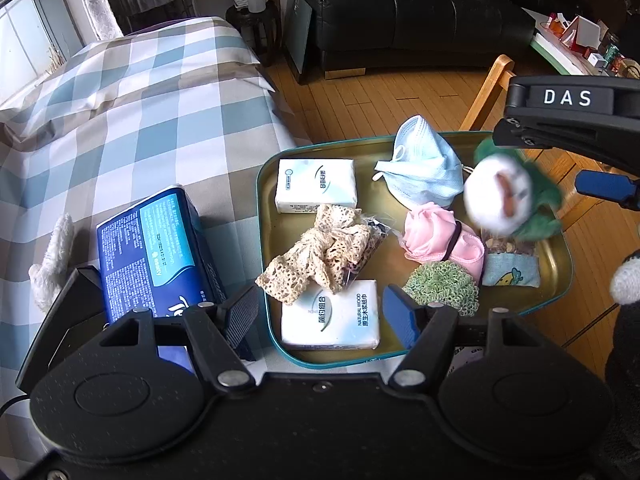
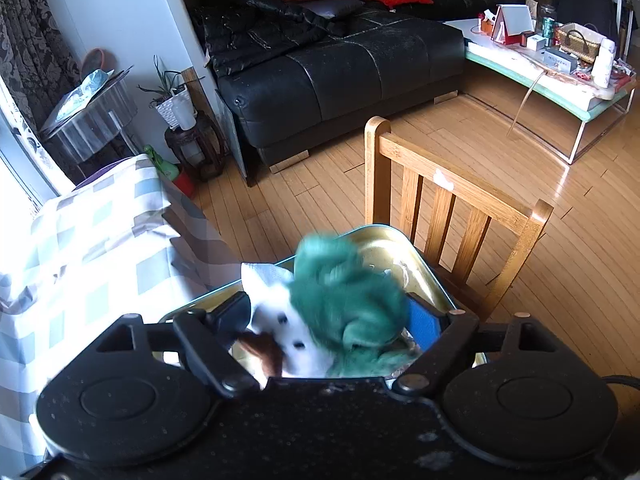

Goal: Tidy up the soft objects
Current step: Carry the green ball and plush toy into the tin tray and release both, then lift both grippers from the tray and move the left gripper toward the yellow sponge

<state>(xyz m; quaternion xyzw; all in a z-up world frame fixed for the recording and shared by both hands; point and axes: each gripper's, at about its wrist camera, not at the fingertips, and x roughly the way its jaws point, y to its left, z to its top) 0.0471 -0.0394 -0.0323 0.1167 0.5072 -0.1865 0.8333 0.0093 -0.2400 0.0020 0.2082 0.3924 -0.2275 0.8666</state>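
Plush (image 2: 320,320) is sitting between the right gripper (image 2: 332,320) fingers, which are clamping it above the tray's (image 1: 266,216) right end. Left gripper (image 1: 316,316) is hanging apart and empty over the tray's near edge, further from the plush.

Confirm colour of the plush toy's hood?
Green, around a white face; the plush toy shows best in the right wrist view.

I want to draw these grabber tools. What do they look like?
Both are chunky black plastic, with two round discs at the base and silver screws. The left gripper has one black ribbed finger and one blue finger. The right gripper matches, with white letters "DAS" on its side. No sleeves show.
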